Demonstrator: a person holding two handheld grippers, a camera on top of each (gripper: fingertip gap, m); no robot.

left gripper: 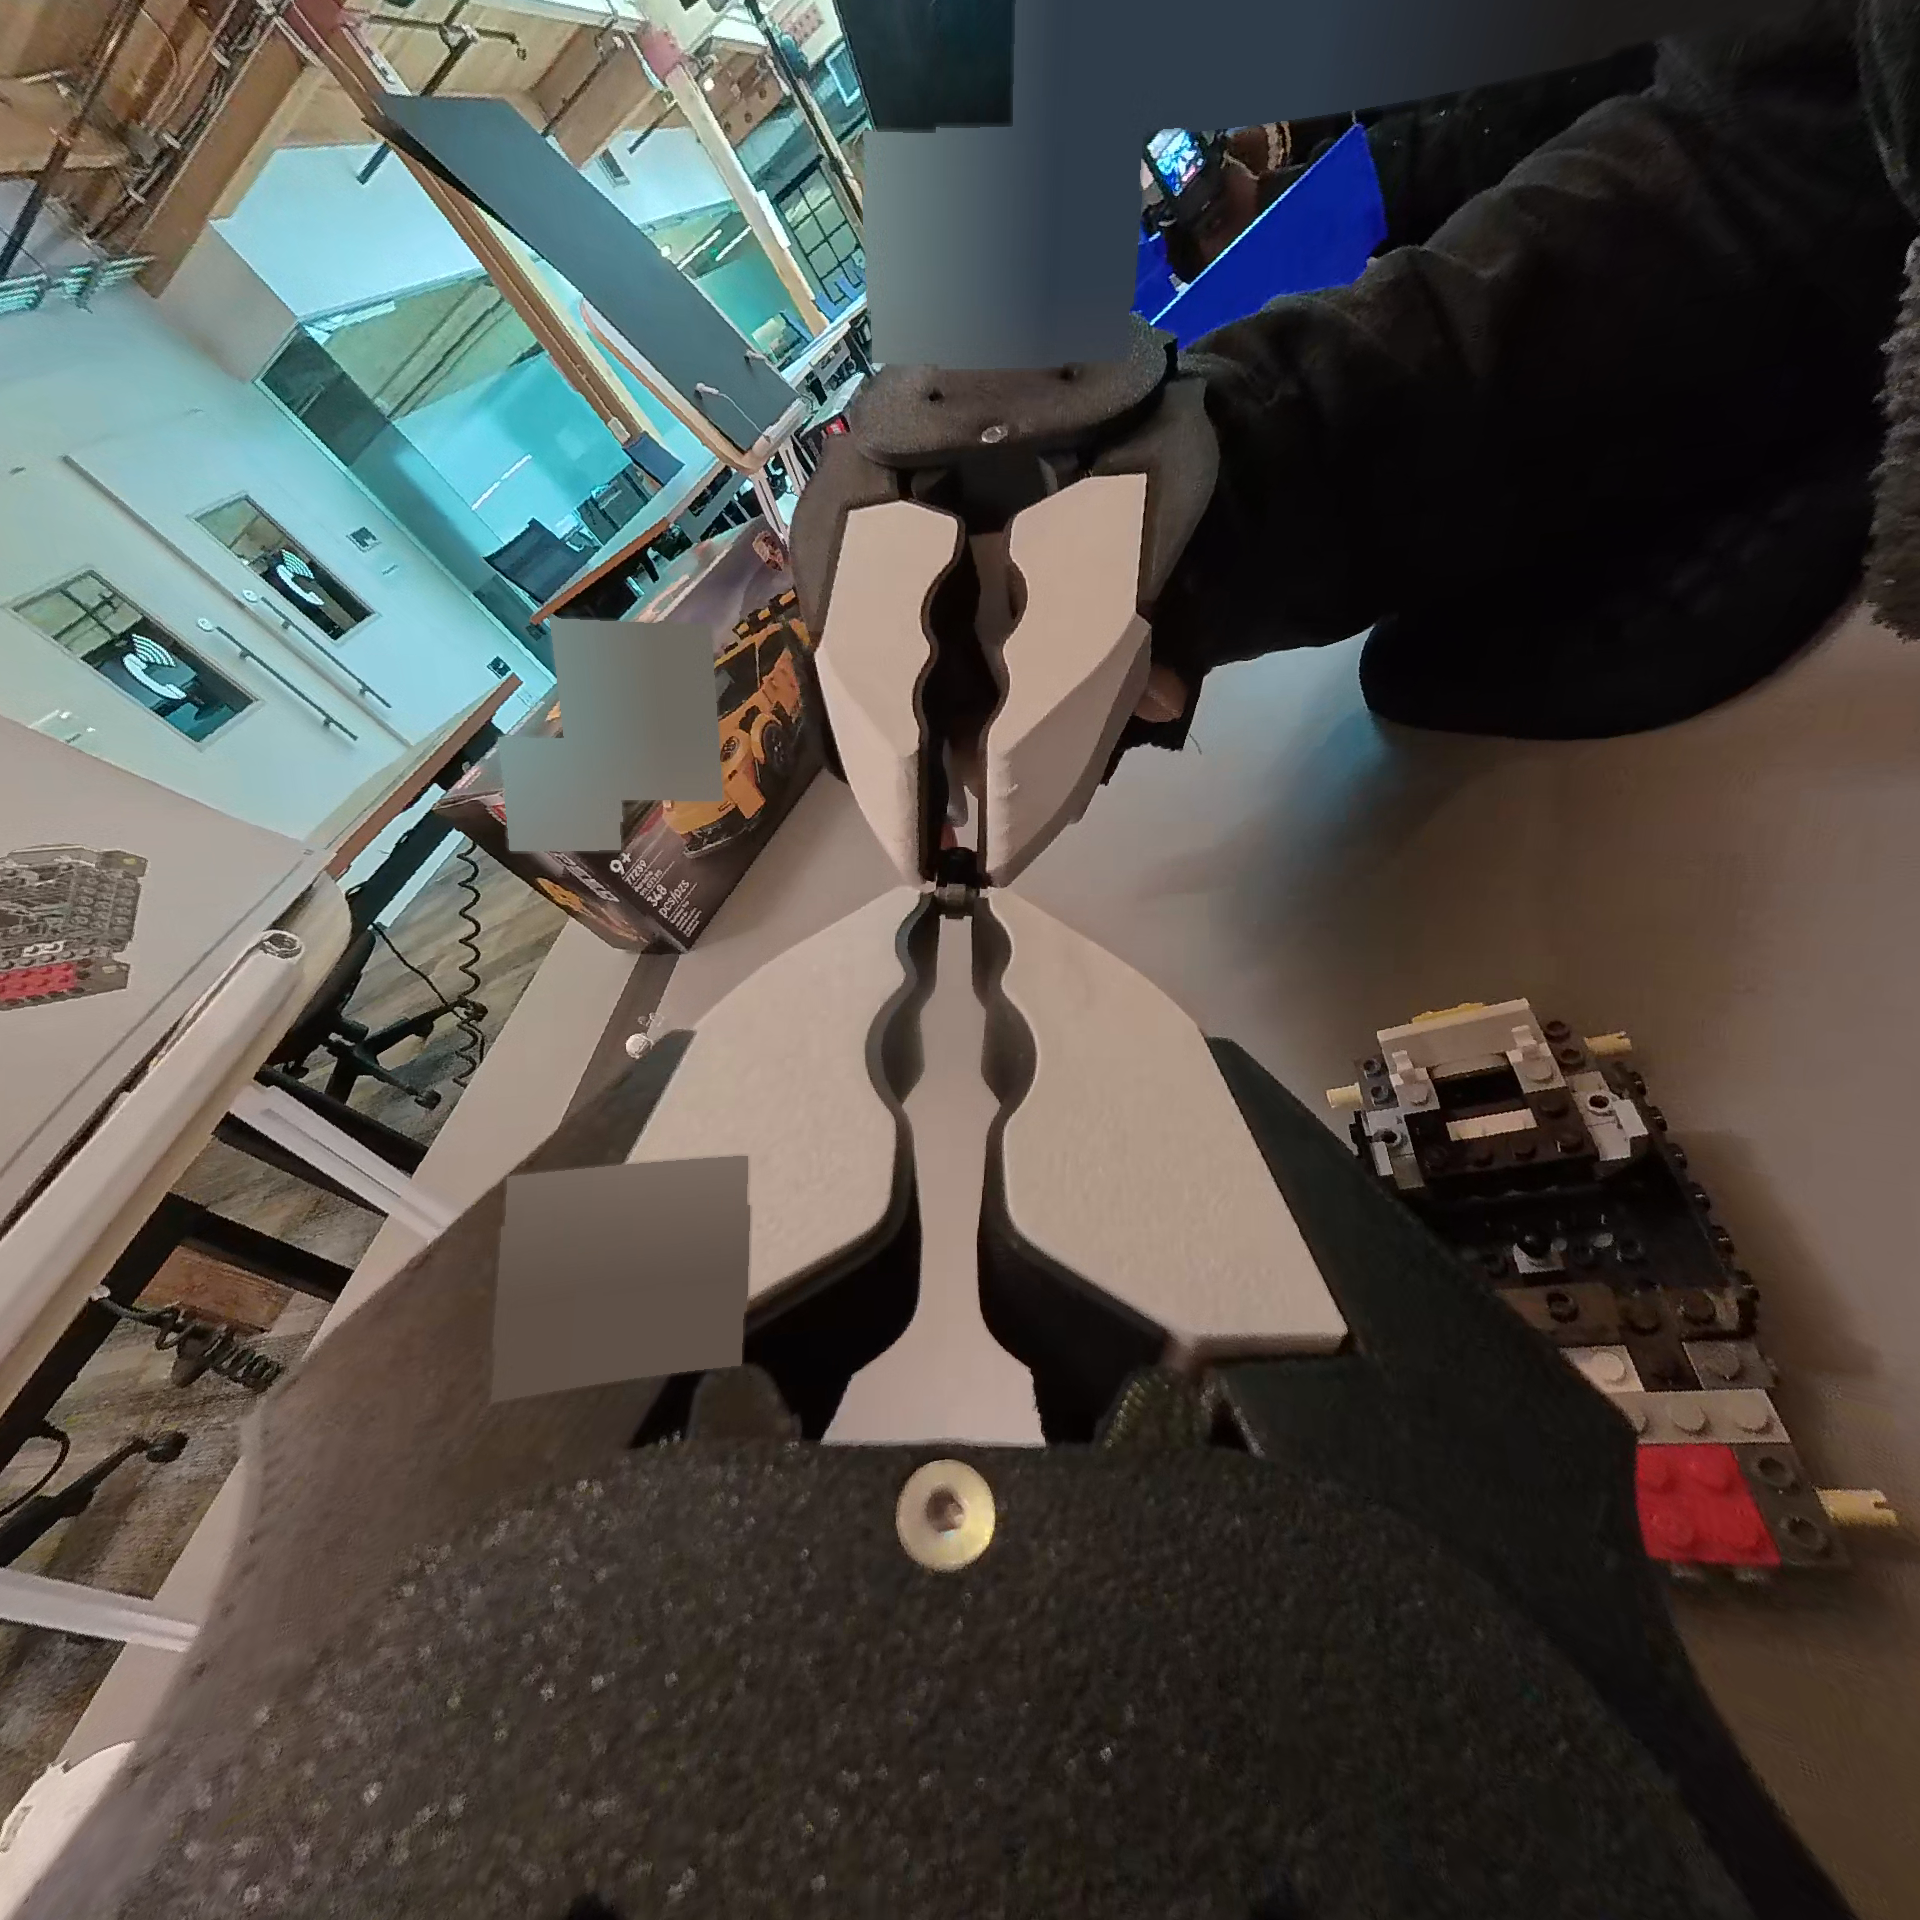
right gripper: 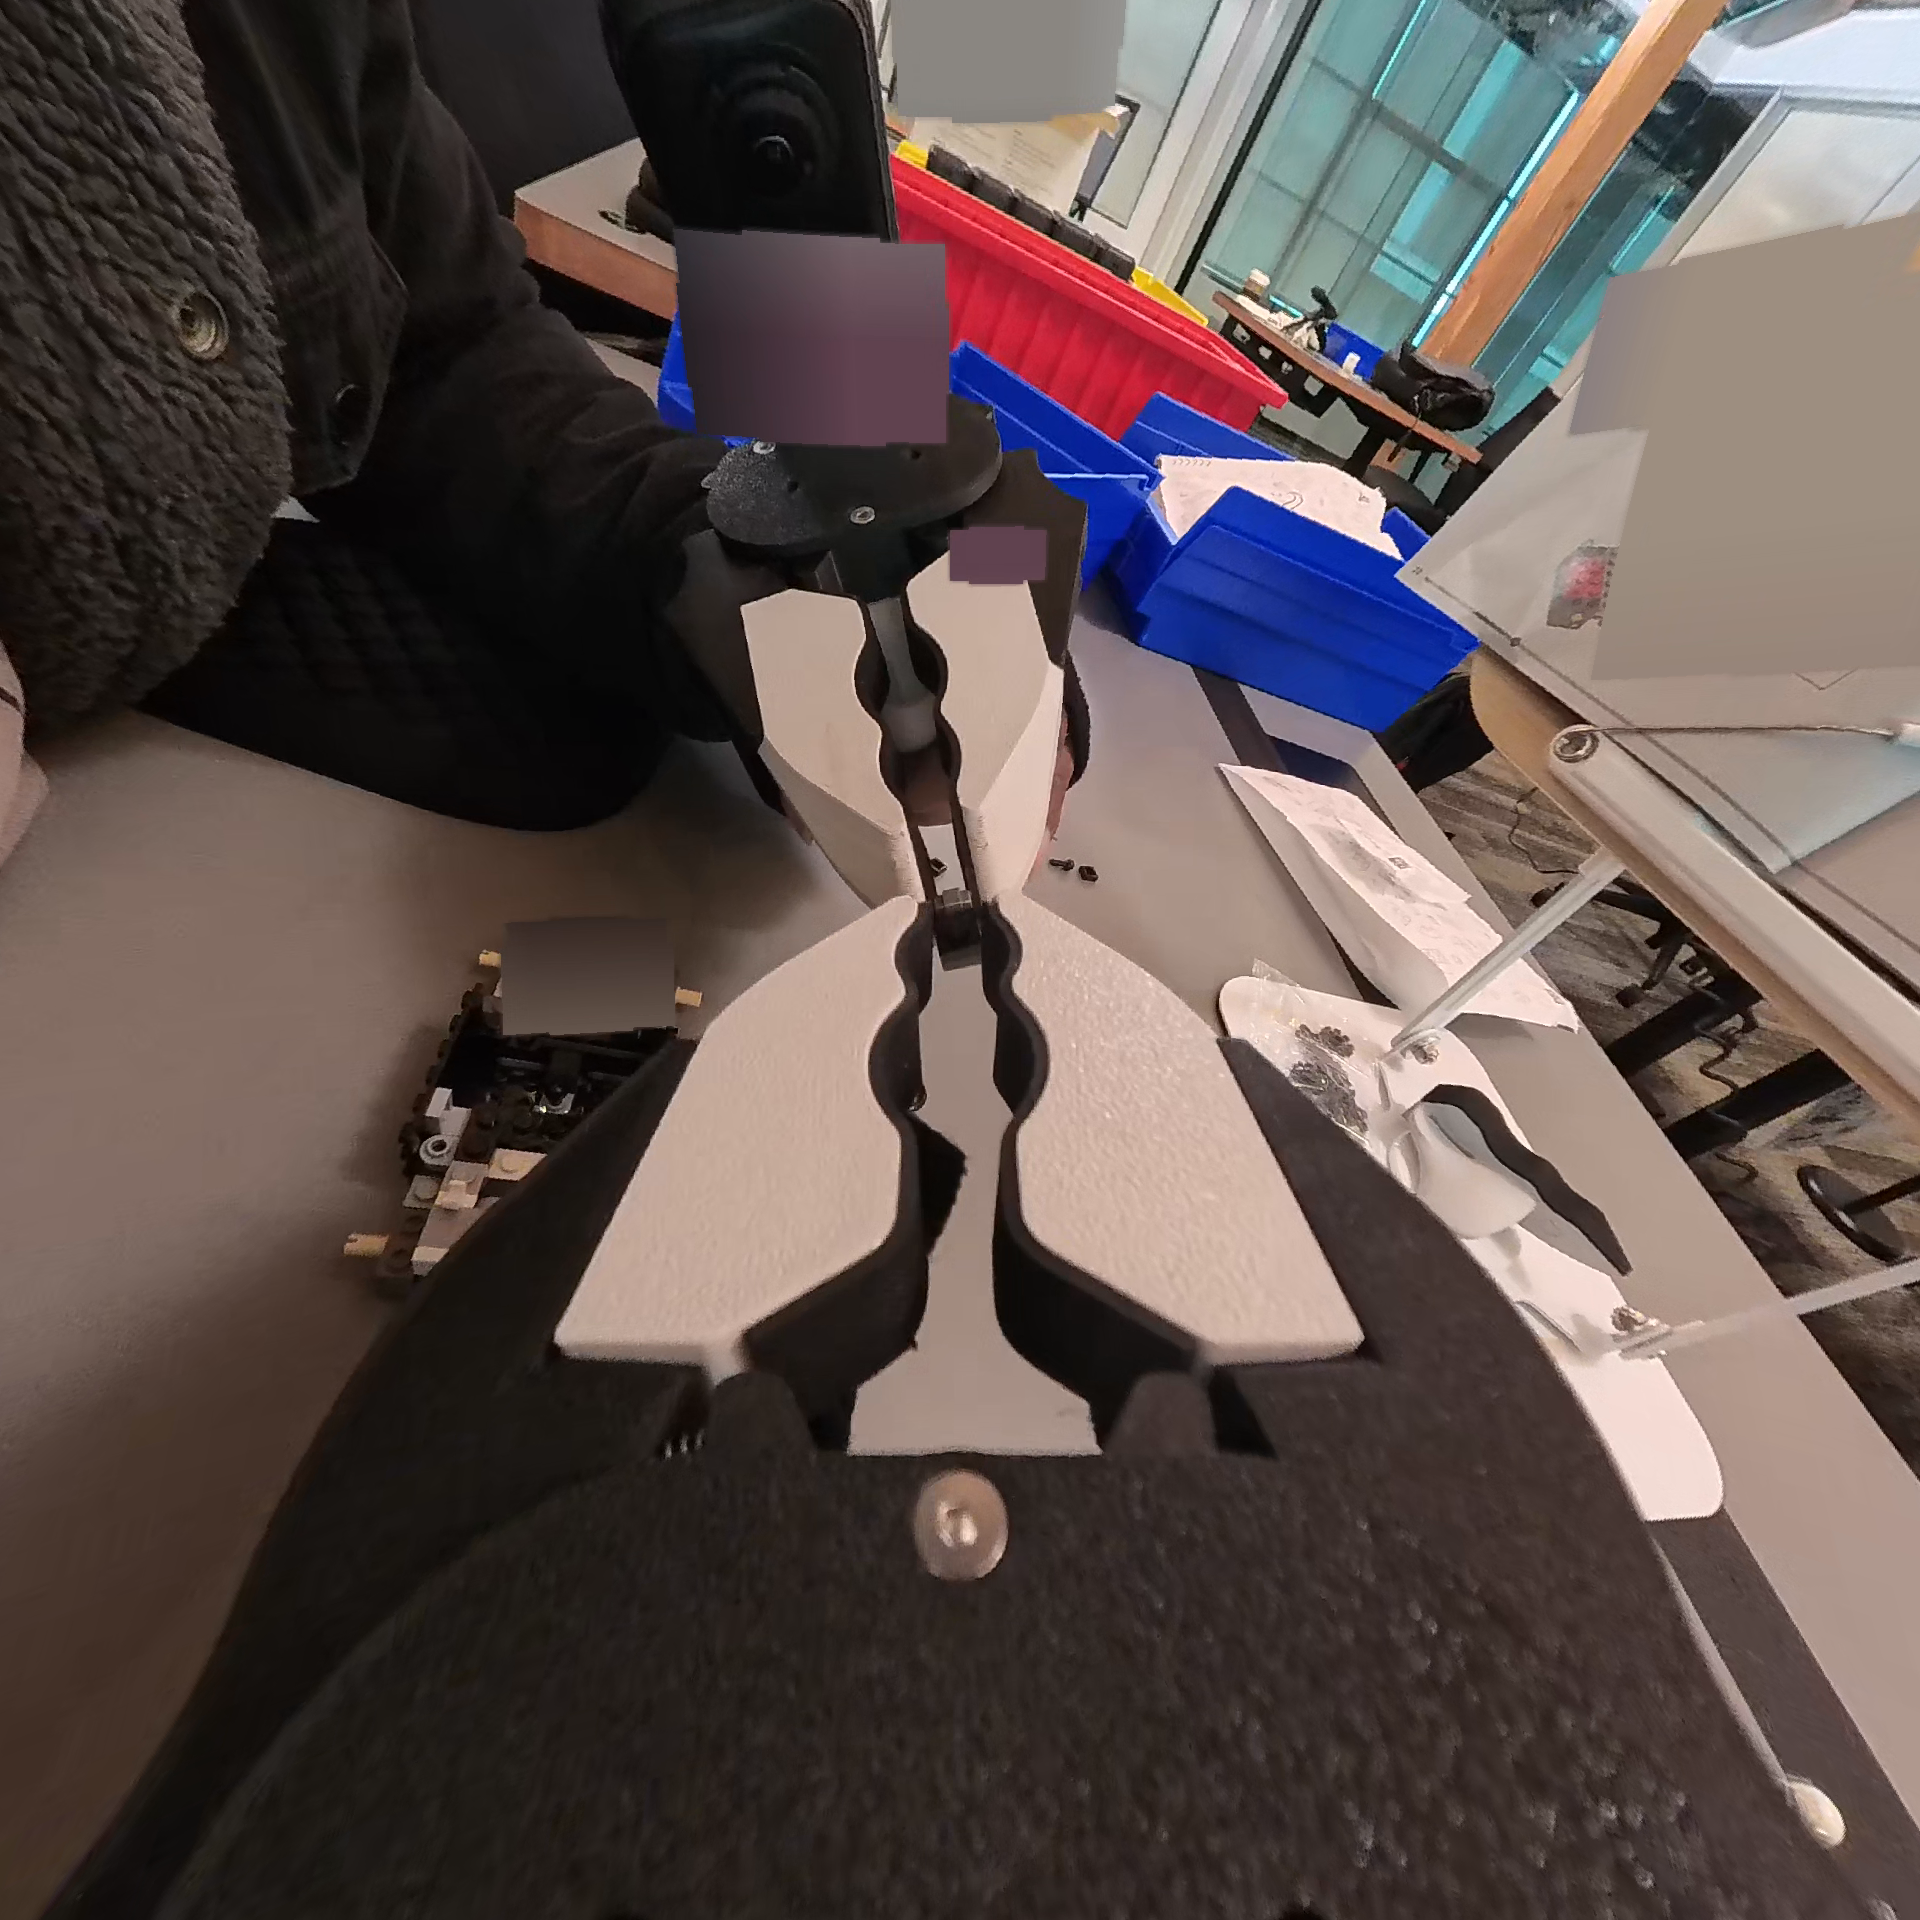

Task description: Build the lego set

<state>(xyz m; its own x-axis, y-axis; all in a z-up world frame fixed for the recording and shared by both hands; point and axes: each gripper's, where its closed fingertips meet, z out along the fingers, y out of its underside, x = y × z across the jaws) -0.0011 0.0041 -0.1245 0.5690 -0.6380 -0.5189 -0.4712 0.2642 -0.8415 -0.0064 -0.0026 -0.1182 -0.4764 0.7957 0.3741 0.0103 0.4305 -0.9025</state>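
- Left wrist view: the left gripper point(left gripper: 952, 902) has its fingers closed on a small dark Lego piece point(left gripper: 952, 896) at the very tips. The right gripper point(left gripper: 956, 854) meets it tip to tip from the far side, its fingers drawn in close on the same small cluster.
- The half-built Lego car chassis point(left gripper: 1558, 1278) lies on the grey surface point(left gripper: 1455, 831) to the right of the fingers, near but apart from them. The set's box point(left gripper: 665, 790) stands farther off to the left.
- Right wrist view: the right gripper point(right gripper: 954, 940) is clamped on a small black piece point(right gripper: 954, 930); the left gripper point(right gripper: 951, 883) pinches its far end.
- The chassis point(right gripper: 488, 1122) sits low to the left, partly hidden behind the gripper body. Loose black bits point(right gripper: 1075, 864) lie beyond the tips, and blue bins point(right gripper: 1288, 592) stand behind.
- Judgement: two tiny parts are being pressed together in mid-air. Next comes a straight, firm squeeze, then carrying the sub-assembly over to the chassis.
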